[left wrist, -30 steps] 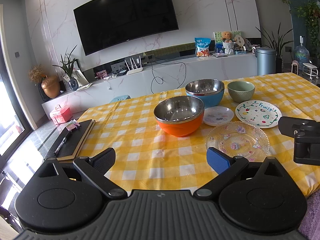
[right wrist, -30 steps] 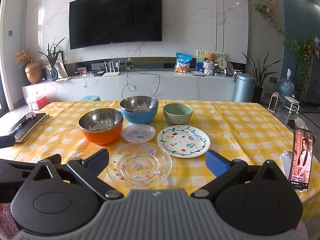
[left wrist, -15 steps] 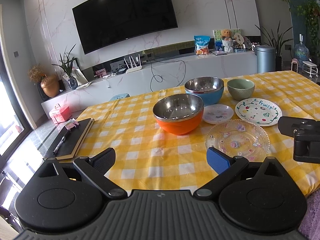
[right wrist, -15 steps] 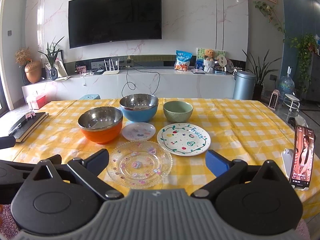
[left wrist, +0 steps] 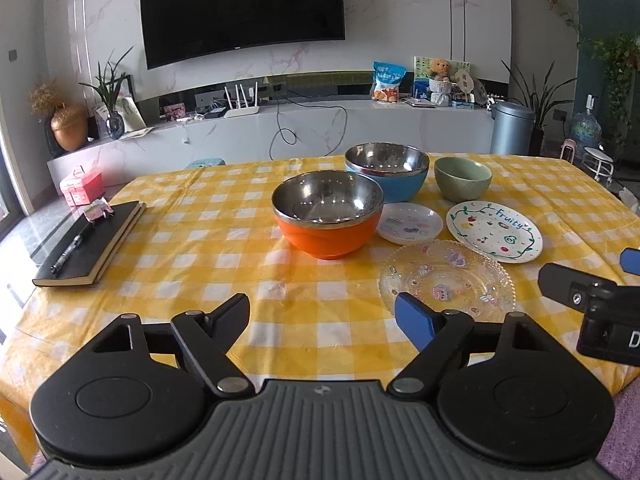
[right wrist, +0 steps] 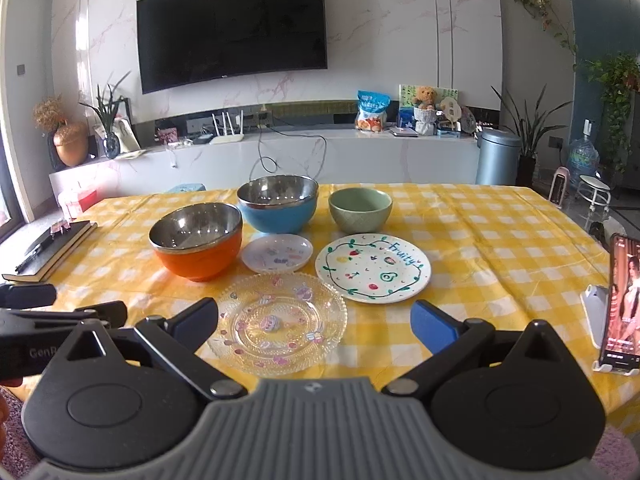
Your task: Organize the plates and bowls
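On the yellow checked tablecloth stand an orange steel-lined bowl [left wrist: 328,224] [right wrist: 198,248], a blue one [left wrist: 386,176] [right wrist: 278,208] and a green ceramic bowl [left wrist: 462,178] [right wrist: 360,210]. In front of them lie a small white plate [left wrist: 410,222] [right wrist: 277,253], a painted "Fruity" plate [left wrist: 494,230] [right wrist: 373,266] and a clear glass plate [left wrist: 446,278] [right wrist: 276,322]. My left gripper [left wrist: 322,312] hovers over bare cloth short of the orange bowl; its jaws are closing with nothing between them. My right gripper [right wrist: 314,316] is open just short of the glass plate, touching nothing.
A black notebook [left wrist: 90,240] with a pen lies at the table's left edge. A phone on a stand [right wrist: 622,300] stands at the right edge. The two grippers sit side by side at the near table edge. Beyond the table is a TV console.
The left wrist view has rolled to level and its jaws have narrowed a little. The right gripper has sunk slightly toward the glass plate. No dish has moved.
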A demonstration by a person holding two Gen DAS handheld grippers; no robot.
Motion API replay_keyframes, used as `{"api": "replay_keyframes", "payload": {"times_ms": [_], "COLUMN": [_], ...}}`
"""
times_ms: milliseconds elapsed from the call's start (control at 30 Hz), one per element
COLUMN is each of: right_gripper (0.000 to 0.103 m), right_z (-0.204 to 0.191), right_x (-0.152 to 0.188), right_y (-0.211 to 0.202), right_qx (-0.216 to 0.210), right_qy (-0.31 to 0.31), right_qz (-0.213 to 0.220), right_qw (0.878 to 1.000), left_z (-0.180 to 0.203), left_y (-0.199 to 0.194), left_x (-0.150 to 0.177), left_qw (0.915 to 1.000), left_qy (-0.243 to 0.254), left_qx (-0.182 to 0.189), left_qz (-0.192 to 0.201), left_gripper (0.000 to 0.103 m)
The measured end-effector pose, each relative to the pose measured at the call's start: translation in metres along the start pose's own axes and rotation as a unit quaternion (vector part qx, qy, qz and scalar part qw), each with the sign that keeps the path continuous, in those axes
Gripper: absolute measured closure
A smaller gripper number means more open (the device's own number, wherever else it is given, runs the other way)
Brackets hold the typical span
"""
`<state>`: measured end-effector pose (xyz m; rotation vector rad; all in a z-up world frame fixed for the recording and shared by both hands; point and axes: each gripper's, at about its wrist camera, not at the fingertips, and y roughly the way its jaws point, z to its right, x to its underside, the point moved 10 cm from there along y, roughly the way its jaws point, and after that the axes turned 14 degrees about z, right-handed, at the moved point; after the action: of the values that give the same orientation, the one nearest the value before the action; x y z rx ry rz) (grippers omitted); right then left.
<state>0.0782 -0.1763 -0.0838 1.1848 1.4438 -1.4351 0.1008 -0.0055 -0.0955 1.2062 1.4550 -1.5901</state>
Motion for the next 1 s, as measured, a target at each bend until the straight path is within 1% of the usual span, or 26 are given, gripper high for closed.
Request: {"api": "replay_keyframes", "payload": {"times_ms": [67, 133, 167, 267, 300, 433, 500, 533, 633, 667, 700, 767, 833, 867, 900, 1000], "right_gripper": [0.003, 0.003, 0.003, 0.006, 0.01, 0.011, 0.019, 0.02, 0.026, 0.03, 0.036, 0.042, 0.047, 0.052, 0.053, 0.053], "right_z": [-0.001, -0.002, -0.002, 0.001, 0.002, 0.009, 0.011, 0.011, 0.015, 0.017, 0.019, 0.022, 0.025, 0.026, 0.027, 0.03], "right_x": [0.004, 0.009, 0.012, 0.018, 0.019, 0.028, 0.031, 0.033, 0.037, 0.039, 0.04, 0.043, 0.047, 0.048, 0.05, 0.051], "right_y": [0.003, 0.009, 0.012, 0.019, 0.022, 0.032, 0.036, 0.039, 0.046, 0.048, 0.051, 0.057, 0.065, 0.07, 0.074, 0.086], "right_qx": [-0.009, -0.01, -0.011, -0.007, -0.006, 0.001, 0.003, 0.003, 0.004, 0.006, 0.008, 0.012, 0.014, 0.014, 0.014, 0.013], "right_qy": [0.002, -0.002, -0.001, 0.0, 0.001, 0.004, 0.005, 0.006, 0.018, 0.022, 0.026, 0.033, 0.038, 0.04, 0.043, 0.052], "right_qz": [0.002, -0.012, -0.016, -0.027, -0.031, -0.051, -0.054, -0.057, -0.064, -0.067, -0.07, -0.077, -0.084, -0.087, -0.091, -0.094], "right_qw": [1.0, 1.0, 1.0, 1.0, 0.999, 0.999, 0.999, 0.998, 0.998, 0.997, 0.997, 0.996, 0.996, 0.995, 0.995, 0.994], "left_z": [0.002, 0.004, 0.004, 0.007, 0.007, 0.01, 0.01, 0.01, 0.013, 0.014, 0.014, 0.015, 0.015, 0.015, 0.016, 0.018], "left_y": [0.005, 0.009, 0.011, 0.016, 0.017, 0.028, 0.034, 0.038, 0.047, 0.051, 0.054, 0.061, 0.069, 0.073, 0.076, 0.082], "left_x": [0.0, 0.001, 0.001, 0.002, 0.002, 0.004, 0.007, 0.008, 0.012, 0.014, 0.016, 0.019, 0.023, 0.024, 0.026, 0.028], "left_qw": [0.9998, 0.9993, 0.9991, 0.9988, 0.9987, 0.9988, 0.9991, 0.9991, 0.9984, 0.9979, 0.9972, 0.996, 0.9949, 0.9945, 0.9941, 0.993], "left_qy": [-0.014, -0.027, -0.032, -0.036, -0.039, -0.036, -0.033, -0.032, -0.039, -0.046, -0.053, -0.065, -0.073, -0.075, -0.078, -0.085], "left_qx": [0.012, 0.022, 0.026, 0.03, 0.031, 0.029, 0.023, 0.019, 0.029, 0.032, 0.036, 0.04, 0.037, 0.037, 0.038, 0.035], "left_qz": [-0.007, -0.012, -0.013, -0.012, -0.012, -0.016, -0.017, -0.018, -0.028, -0.033, -0.037, -0.047, -0.059, -0.063, -0.066, -0.074], "left_gripper": [0.015, 0.018, 0.021, 0.025, 0.025, 0.028, 0.029, 0.029, 0.029, 0.03, 0.031, 0.033, 0.038, 0.04, 0.04, 0.04]}}
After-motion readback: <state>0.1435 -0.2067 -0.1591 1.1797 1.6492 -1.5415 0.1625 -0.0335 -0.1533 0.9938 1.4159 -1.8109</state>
